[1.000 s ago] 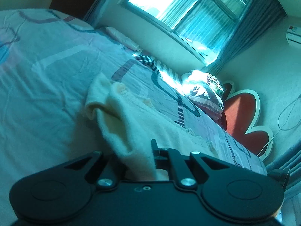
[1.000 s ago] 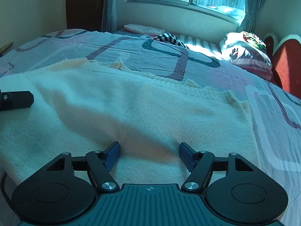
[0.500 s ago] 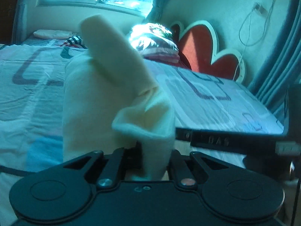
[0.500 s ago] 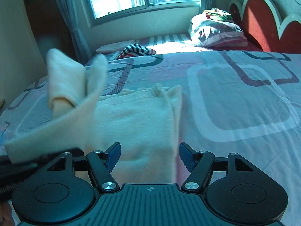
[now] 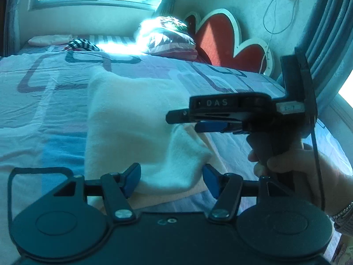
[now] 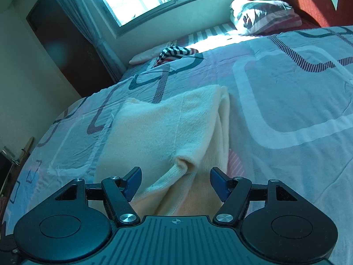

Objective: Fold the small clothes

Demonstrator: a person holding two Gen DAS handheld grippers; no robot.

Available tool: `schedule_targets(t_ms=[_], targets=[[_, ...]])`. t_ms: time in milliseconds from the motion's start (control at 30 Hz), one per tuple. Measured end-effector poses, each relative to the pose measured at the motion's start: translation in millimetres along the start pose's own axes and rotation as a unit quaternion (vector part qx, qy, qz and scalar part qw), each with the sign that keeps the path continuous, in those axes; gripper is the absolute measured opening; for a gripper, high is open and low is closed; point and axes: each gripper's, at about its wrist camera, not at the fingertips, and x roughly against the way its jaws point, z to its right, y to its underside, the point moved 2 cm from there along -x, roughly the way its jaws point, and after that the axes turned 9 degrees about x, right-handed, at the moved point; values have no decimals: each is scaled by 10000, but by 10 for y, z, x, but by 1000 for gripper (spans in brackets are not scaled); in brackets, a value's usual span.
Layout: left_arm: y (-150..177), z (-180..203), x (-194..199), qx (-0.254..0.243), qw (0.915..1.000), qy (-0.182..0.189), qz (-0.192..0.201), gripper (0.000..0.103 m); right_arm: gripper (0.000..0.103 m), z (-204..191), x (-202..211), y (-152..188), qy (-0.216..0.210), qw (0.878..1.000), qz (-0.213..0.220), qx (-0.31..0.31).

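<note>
A cream knitted sweater (image 5: 130,119) lies folded lengthwise on the patterned bedsheet (image 5: 44,101). It also shows in the right wrist view (image 6: 167,128), with a sleeve cuff (image 6: 176,172) lying on top near the front. My left gripper (image 5: 171,180) is open and empty, just above the sweater's near end. My right gripper (image 6: 176,180) is open and empty over the cuff; from the left wrist view it (image 5: 189,121) hovers above the sweater's right side, held by a hand (image 5: 304,170).
A striped garment (image 6: 176,53) and a pink folded cloth (image 5: 50,39) lie at the far end by the window. A pillow pile (image 5: 169,37) rests against the red headboard (image 5: 222,37). A dark door (image 6: 66,44) stands at the left.
My left gripper has let go of the sweater part it held up and now stands open. That part now lies folded over the sweater. My right gripper stayed open.
</note>
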Motion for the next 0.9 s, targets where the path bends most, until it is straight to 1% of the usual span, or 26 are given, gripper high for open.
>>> schedule_targets(t_ms=[100,167,233,333,367,400,433,467,500,567,633,667,700,733,767,800,867,900], targets=[[-91,-218,140,404,9980,-351,322,60,68,4,-79,-11,-128,9999,-28,-63],[-156,-386,191,754,9942,-561,517,60,68,-28,-115,-34,-147,9999,-28,-5],[-243,-525,128,1014,9914,-676,473,59,68,-56,-173,-45,-69,9999,-91,99],[-289,-646,-39,1113,9897,-812,392,59,66,10,-270,-61,-21,9999,-94,-63],[-294,-668,-99,1166,9890,-836,365,59,51,24,-273,-74,66,9999,-73,-61],[-295,-685,-147,1219,9883,-852,334,58,29,30,-274,-96,96,9999,-59,-15],[-286,-696,-186,1267,9880,-835,304,58,23,36,-272,-118,55,10000,-46,1],[-280,-687,-234,1300,9878,-803,291,58,19,32,-260,-137,45,10000,-47,48],[-286,-668,-269,1289,9881,-788,284,58,17,9,-241,-173,70,9997,-41,227],[-289,-609,-324,1217,9895,-724,273,58,16,-38,-163,-251,268,9974,52,670],[-282,-535,-361,1161,9910,-619,244,58,15,-2,-76,-293,462,9948,104,899],[-271,-500,-383,1133,9917,-559,218,58,15,33,-61,-292,596,9933,73,991],[-255,-469,-408,1096,9924,-535,175,58,15,85,-80,-274,668,9926,-57,1011],[-227,-445,-451,1061,9929,-531,85,58,15,158,-124,-230,629,9936,-237,913],[-202,-439,-495,1058,9930,-533,-23,58,15,226,-150,-185,533,9954,-307,732],[-167,-451,-550,1098,9924,-541,-157,58,15,269,-153,-159,453,9967,-317,588],[-129,-475,-570,1112,9922,-543,-134,58,16,290,-107,-161,430,9977,-233,459],[-132,-474,-565,1094,9924,-548,-151,58,21,291,-58,-168,386,9983,-190,389]])
